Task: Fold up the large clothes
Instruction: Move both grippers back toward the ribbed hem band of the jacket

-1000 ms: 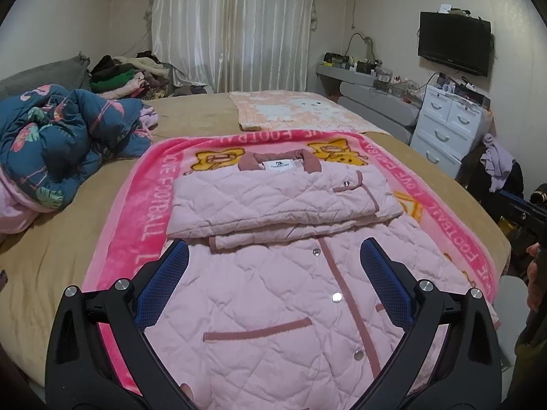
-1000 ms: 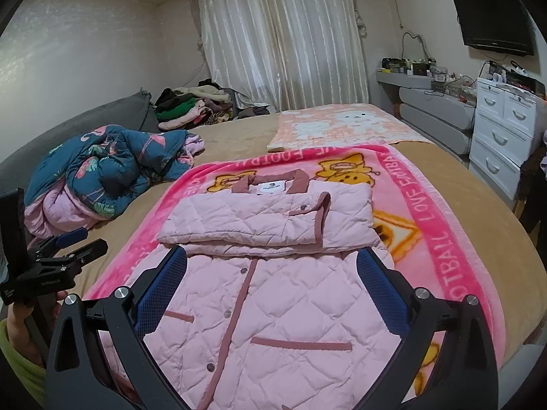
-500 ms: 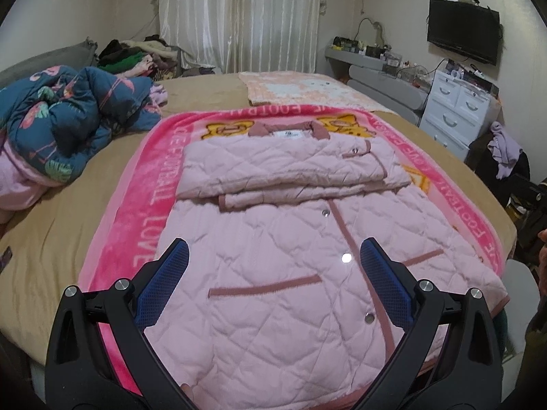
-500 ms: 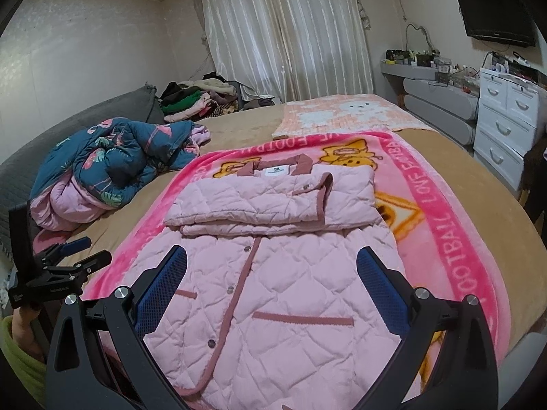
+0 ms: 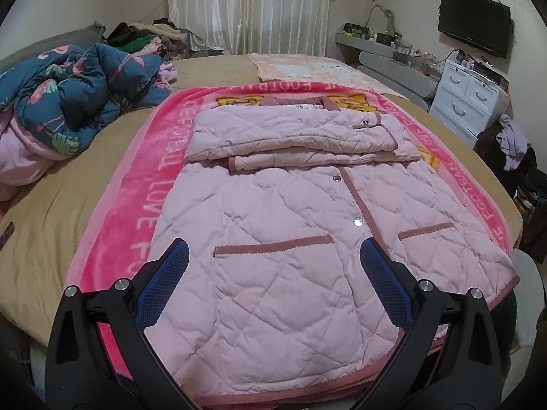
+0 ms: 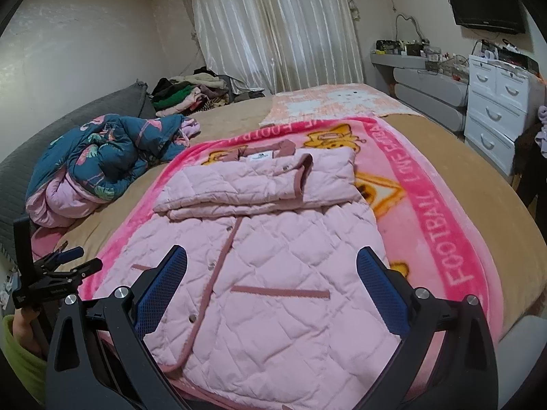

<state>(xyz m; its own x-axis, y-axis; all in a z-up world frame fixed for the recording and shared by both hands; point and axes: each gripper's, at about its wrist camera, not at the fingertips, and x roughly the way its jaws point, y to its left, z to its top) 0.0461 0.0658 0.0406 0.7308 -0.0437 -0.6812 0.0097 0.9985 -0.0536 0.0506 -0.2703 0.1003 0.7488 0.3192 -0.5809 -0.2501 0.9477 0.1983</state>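
Observation:
A pink quilted jacket [image 5: 273, 232] lies face up on a bright pink blanket [image 5: 150, 184] on the bed. Its sleeves are folded across the chest [image 5: 290, 136] below the collar. It also shows in the right wrist view [image 6: 273, 266]. My left gripper [image 5: 273, 273] is open and empty, held above the jacket's lower hem. My right gripper [image 6: 271, 280] is open and empty above the hem too. The left gripper also shows at the left edge of the right wrist view [image 6: 68, 266], beside the blanket's edge.
A blue flowered quilt [image 5: 68, 95] is bunched at the left of the bed. A pile of clothes [image 6: 188, 92] lies at the far left corner. A peach blanket [image 5: 307, 71] lies behind. White drawers [image 5: 468, 99] and a TV [image 5: 475, 22] stand at the right.
Both grippers have drawn back toward the foot of the bed, so more of the jacket's lower half and hem shows. Both stay open.

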